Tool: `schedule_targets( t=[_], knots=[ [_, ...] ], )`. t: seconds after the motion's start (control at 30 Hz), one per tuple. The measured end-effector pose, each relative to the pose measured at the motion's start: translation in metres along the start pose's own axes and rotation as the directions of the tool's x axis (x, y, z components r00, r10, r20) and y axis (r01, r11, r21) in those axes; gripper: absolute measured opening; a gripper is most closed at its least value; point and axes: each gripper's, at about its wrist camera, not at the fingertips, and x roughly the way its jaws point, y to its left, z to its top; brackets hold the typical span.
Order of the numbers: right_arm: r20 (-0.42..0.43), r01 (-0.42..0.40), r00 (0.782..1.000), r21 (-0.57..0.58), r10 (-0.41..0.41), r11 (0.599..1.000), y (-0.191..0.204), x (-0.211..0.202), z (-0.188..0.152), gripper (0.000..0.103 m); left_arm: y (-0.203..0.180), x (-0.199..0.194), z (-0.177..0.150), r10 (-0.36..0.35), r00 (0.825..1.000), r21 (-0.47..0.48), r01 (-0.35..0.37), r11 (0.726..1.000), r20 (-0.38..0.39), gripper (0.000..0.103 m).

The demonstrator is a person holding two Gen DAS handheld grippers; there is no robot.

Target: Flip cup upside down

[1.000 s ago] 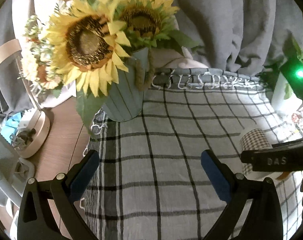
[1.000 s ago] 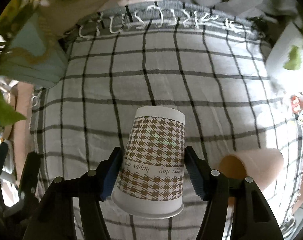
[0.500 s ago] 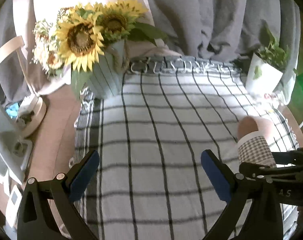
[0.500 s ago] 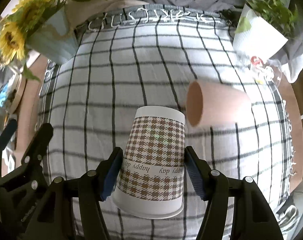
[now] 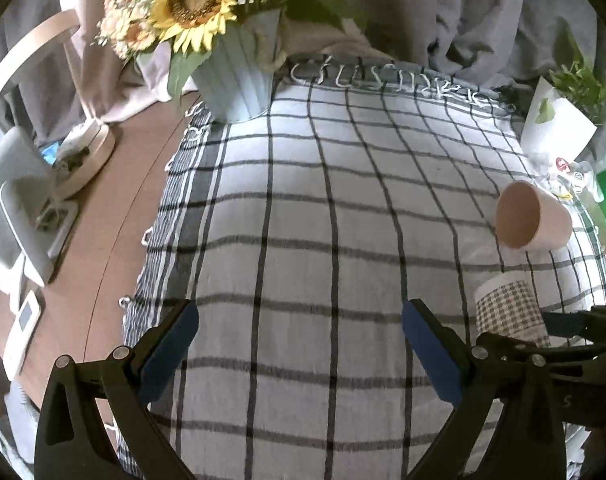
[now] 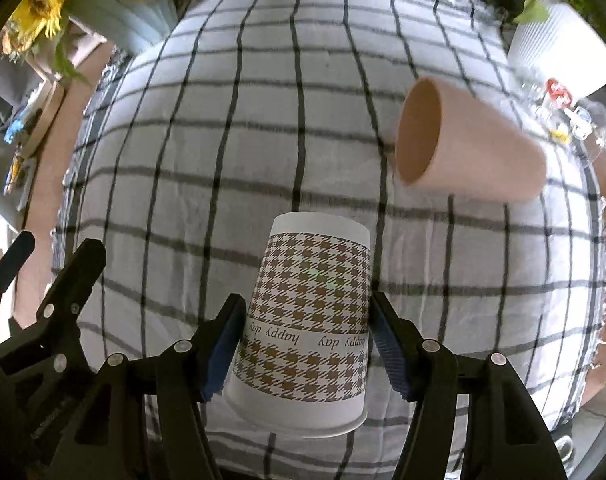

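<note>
A: Brown-and-white houndstooth paper, that's the cup. It sits pinched between the blue pads of the right tongs, rim toward the wrist, closed base pointing away over the checked cloth. The "happy day" lettering reads inverted.

B: And the left tongs?

A: Spread wide, nothing between the pads, only cloth beyond them. In the left view the cup shows off to their right, lower half cut off by the black arm of the right tongs; the grip itself is hidden there.

B: What else is hard to read?

A: Whether the cup's rim touches the cloth: cannot tell, the rim sits low between the fingers. A plain pink cup lies on its side ahead and right of the right tongs, mouth turned left. Small clear items beyond it are too blurred to name. The white planter runs out of frame at far right.

B: Change from a moment back?

A: Half a second ago the sunflower vase sat smaller and farther ahead of the left tongs; it now looms closer. The pink cup has shifted rightward in the right view. Grip on the patterned cup unchanged.
</note>
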Motion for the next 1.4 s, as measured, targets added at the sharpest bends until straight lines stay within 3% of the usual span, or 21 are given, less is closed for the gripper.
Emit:
schedule_targets(
  t=[0.13, 0.43, 0.5, 0.6, 0.9, 1.17, 1.3, 1.4],
  knots=[
    [-0.025, -0.013, 1.0, -0.002, 0.013, 1.0, 0.0, 0.011, -0.004, 0.063, 0.0, -0.002, -0.004, 0.014, 1.0, -0.002, -0.014, 1.0, -0.002, 0.103],
    [0.004, 0.002, 1.0, -0.021, -0.002, 1.0, 0.002, 0.011, -0.009, 0.064, 0.0, -0.006, -0.011, 0.022, 1.0, 0.0, -0.022, 1.0, -0.006, 0.103],
    [0.009, -0.001, 1.0, -0.017, 0.001, 1.0, 0.003, 0.01, -0.011, 0.073, 0.001, -0.008, -0.012, 0.031, 1.0, -0.001, -0.031, 1.0, 0.0, 0.103],
    [0.044, 0.0, 0.999, -0.011, 0.0, 1.0, 0.002, 0.001, -0.019, 0.079, 0.003, -0.014, -0.013, 0.04, 0.999, -0.012, -0.04, 0.999, 0.011, 0.103],
    [0.155, -0.006, 0.988, 0.019, 0.003, 1.0, -0.008, -0.048, -0.038, 0.08, -0.007, -0.045, -0.005, 0.065, 0.996, 0.004, -0.066, 0.998, 0.056, 0.103],
    [0.241, 0.0, 0.97, 0.103, -0.025, 0.995, -0.049, -0.088, -0.051, 0.08, -0.041, -0.065, 0.008, 0.0, 0.998, 0.067, -0.004, 0.998, 0.061, 0.103],
    [0.256, -0.004, 0.966, 0.177, -0.042, 0.984, -0.072, -0.09, -0.052, 0.08, -0.067, -0.06, 0.018, -0.104, 0.995, 0.089, 0.104, 0.991, -0.006, 0.103],
    [0.257, -0.022, 0.965, 0.236, -0.041, 0.972, -0.093, -0.09, -0.058, 0.08, -0.088, -0.053, 0.027, -0.136, 0.989, 0.112, 0.141, 0.984, -0.055, 0.103]
  ],
)
